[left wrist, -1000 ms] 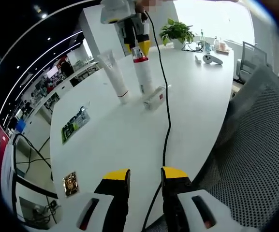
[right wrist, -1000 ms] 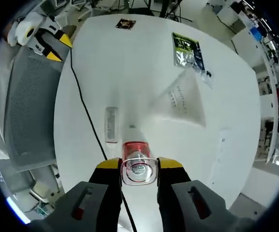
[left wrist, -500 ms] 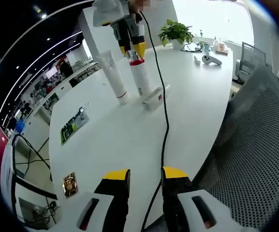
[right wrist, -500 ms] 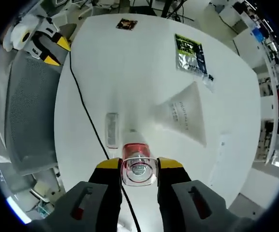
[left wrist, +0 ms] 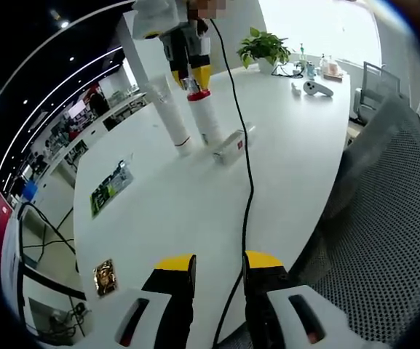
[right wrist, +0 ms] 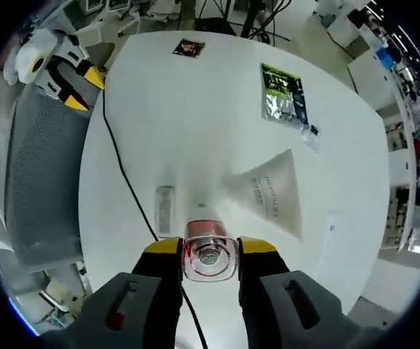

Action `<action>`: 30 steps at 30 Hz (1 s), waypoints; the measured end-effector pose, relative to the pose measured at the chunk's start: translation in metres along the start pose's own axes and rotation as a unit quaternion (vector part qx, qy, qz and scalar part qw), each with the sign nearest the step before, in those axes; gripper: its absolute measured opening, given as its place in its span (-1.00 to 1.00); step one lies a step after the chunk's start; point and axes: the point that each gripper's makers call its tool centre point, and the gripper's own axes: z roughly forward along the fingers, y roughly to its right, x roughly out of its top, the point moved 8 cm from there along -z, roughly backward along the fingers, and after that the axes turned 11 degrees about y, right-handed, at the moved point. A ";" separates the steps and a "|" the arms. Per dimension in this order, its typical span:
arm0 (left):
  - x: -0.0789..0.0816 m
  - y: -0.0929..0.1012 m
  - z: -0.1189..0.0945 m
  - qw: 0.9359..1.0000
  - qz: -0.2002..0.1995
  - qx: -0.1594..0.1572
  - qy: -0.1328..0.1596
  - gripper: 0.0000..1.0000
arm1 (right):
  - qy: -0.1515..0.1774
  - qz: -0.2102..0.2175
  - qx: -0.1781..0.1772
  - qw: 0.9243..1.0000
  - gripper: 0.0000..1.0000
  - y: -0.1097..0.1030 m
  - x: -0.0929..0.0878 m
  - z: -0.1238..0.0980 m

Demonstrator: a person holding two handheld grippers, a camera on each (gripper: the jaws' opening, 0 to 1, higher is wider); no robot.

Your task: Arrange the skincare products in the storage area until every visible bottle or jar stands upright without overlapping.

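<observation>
Right gripper (right wrist: 209,256): jaws clamped on the red-collared cap of the white bottle (left wrist: 204,116), which stands upright on the white table (left wrist: 188,203). Beside the bottle — a tall white tube (left wrist: 169,113) standing on its cap, and a small white box (left wrist: 227,147) lying flat. Left gripper (left wrist: 219,263): jaws slightly apart, nothing between them, held near the table edge over a black cable (left wrist: 247,196) — well apart from the bottle

white table (left wrist: 195,196): upright tube (left wrist: 172,116), bottle (left wrist: 204,120), flat box (left wrist: 226,147), green packet (left wrist: 105,190), brown sachet (left wrist: 106,276), black cable (left wrist: 247,189).
</observation>
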 end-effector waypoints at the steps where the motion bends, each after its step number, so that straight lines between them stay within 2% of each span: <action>1: 0.000 0.000 0.000 1.000 0.001 0.000 0.000 -0.47 | 0.002 -0.002 -0.002 1.000 -0.45 0.000 -0.002 -0.001; 3: 0.000 0.001 0.001 1.000 0.001 -0.001 0.000 -0.47 | 0.017 0.018 -0.003 1.000 -0.38 -0.002 -0.005 -0.001; 6: 0.000 0.001 0.000 1.000 0.002 -0.003 -0.002 -0.47 | 0.059 0.049 -0.016 0.997 -0.13 -0.005 -0.008 -0.001; 9: -0.001 0.002 0.001 1.000 0.003 -0.004 -0.004 -0.47 | 0.112 0.110 -0.037 0.987 -0.07 -0.007 -0.016 -0.004; 11: -0.001 0.002 0.001 1.000 0.002 -0.005 -0.005 -0.47 | 0.154 0.164 -0.049 0.973 -0.05 -0.009 -0.024 -0.004; 12: -0.001 0.002 0.001 1.000 0.002 -0.005 -0.005 -0.47 | 0.184 0.198 -0.058 0.961 -0.02 -0.010 -0.029 -0.004; 13: -0.001 0.002 0.001 1.000 0.002 -0.005 -0.006 -0.47 | 0.202 0.221 -0.062 0.952 0.00 -0.012 -0.032 -0.004; 14: -0.001 0.002 0.001 1.000 0.002 -0.006 -0.006 -0.47 | 0.228 0.257 -0.073 0.936 0.00 -0.014 -0.037 -0.003; 15: -0.001 0.002 0.001 1.000 0.002 -0.006 -0.007 -0.47 | 0.236 0.265 -0.077 0.932 0.00 -0.014 -0.038 -0.003; 16: -0.001 0.002 0.001 1.000 0.002 -0.006 -0.007 -0.47 | 0.261 0.287 -0.090 0.917 0.01 -0.015 -0.043 -0.001; 18: -0.001 0.002 0.001 1.000 0.002 -0.006 -0.009 -0.47 | 0.290 0.315 -0.106 0.898 0.01 -0.022 -0.047 0.003; 19: -0.001 0.002 0.001 1.000 0.002 -0.007 -0.009 -0.47 | 0.292 0.320 -0.109 0.895 0.01 -0.022 -0.049 0.004; 20: -0.001 0.002 0.002 1.000 0.002 -0.007 -0.010 -0.47 | 0.300 0.336 -0.122 0.885 0.01 -0.025 -0.053 0.009; 22: -0.001 0.002 0.002 1.000 0.001 -0.005 -0.009 -0.47 | 0.310 0.356 -0.129 0.872 0.01 -0.033 -0.057 0.020; 27: -0.002 0.001 0.001 1.000 0.001 -0.001 -0.012 -0.47 | 0.333 0.353 -0.147 0.862 0.05 -0.044 -0.054 0.037; 30: -0.002 0.000 0.001 1.000 0.001 0.001 -0.013 -0.47 | 0.341 0.354 -0.158 0.856 0.05 -0.043 -0.050 0.045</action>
